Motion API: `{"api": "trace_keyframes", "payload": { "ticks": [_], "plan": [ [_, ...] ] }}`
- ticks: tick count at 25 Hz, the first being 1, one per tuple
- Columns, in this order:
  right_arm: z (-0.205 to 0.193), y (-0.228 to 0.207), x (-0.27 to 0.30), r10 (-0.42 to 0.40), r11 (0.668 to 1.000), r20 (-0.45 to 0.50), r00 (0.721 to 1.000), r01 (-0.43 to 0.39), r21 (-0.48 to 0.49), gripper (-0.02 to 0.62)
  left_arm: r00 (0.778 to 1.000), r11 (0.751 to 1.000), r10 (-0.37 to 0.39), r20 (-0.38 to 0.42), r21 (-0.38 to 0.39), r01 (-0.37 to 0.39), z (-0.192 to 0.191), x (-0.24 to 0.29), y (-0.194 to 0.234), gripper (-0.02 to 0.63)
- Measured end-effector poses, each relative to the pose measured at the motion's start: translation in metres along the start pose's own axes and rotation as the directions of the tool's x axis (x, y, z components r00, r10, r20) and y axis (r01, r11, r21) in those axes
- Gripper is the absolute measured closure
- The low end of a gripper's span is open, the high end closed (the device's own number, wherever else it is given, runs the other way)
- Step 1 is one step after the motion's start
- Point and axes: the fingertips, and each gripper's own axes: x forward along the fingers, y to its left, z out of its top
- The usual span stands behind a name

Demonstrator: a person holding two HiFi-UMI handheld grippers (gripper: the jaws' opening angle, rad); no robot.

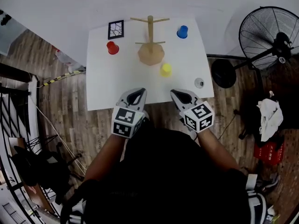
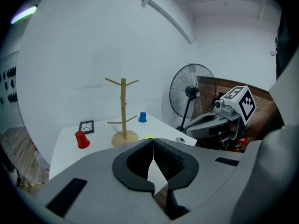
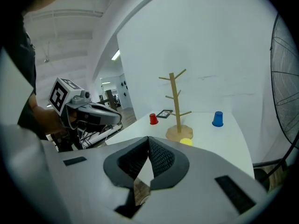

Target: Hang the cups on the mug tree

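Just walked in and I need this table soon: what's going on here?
A person holds the left tongs and right tongs, both shut and empty, at the near edge of the table. The red cup, blue cup and yellow cup stand around the mug tree; none hangs on it yet.

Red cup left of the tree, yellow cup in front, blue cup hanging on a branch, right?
No. The blue cup stands on the table, right of the tree, as the head view shows. The rest holds.

Floor fan (image 1: pixel 273 43) right of white table (image 1: pixel 107 87).
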Motion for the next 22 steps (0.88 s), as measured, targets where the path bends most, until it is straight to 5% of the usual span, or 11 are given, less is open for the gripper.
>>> {"api": "trace_keyframes", "payload": {
  "ticks": [15,22],
  "plan": [
    [0.007,-0.060,0.106,-0.189,0.972,-0.167,0.968,0.160,-0.172,0.588,0.996,0.996,-0.078,-0.043,0.048,0.080,0.002,0.042,0.101,0.589],
    [-0.007,-0.092,0.121,-0.214,0.950,-0.257,0.943,0.139,-0.279,0.555,0.997,0.998,-0.054,-0.064,0.009,0.054,-0.001,0.057,0.105,0.589]
  ]
}}
